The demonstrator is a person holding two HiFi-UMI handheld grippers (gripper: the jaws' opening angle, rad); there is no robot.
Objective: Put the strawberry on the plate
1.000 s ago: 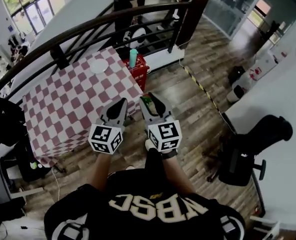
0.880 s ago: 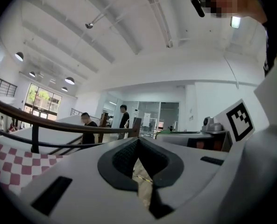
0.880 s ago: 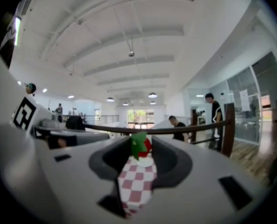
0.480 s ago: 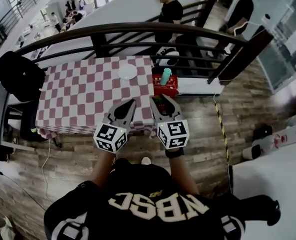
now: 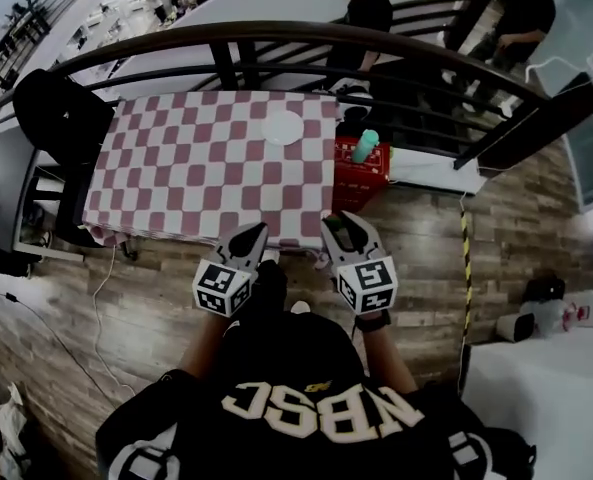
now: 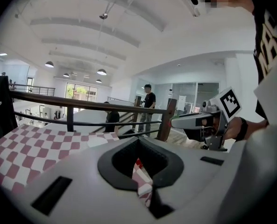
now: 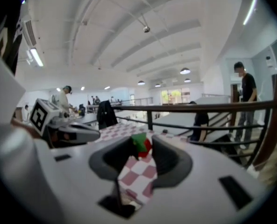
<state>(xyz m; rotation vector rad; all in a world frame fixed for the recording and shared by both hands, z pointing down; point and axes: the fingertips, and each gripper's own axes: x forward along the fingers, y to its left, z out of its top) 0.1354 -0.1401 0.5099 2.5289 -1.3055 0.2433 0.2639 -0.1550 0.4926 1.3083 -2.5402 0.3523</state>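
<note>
A round white plate (image 5: 282, 126) lies on the far side of the red-and-white checked table (image 5: 176, 173). My right gripper (image 5: 344, 230) hovers just short of the table's near edge, shut on a red strawberry with a green top (image 7: 142, 145). The berry sits between the dark pads at the jaw tips. Beside it, my left gripper (image 5: 246, 238) is shut with nothing in it, also short of the near edge. The plate is well beyond both grippers. In the left gripper view the plate (image 6: 99, 142) shows as a pale patch on the cloth.
A red basket (image 5: 361, 160) with a teal bottle (image 5: 364, 145) stands on the floor at the table's right end. A dark curved railing (image 5: 306, 36) runs behind the table. Two people stand beyond it. A black jacket (image 5: 61, 108) hangs at the table's left end.
The head view has swung round, so the table now lies square ahead instead of off to the left. Both grippers keep their place before the body, the strawberry still held.
</note>
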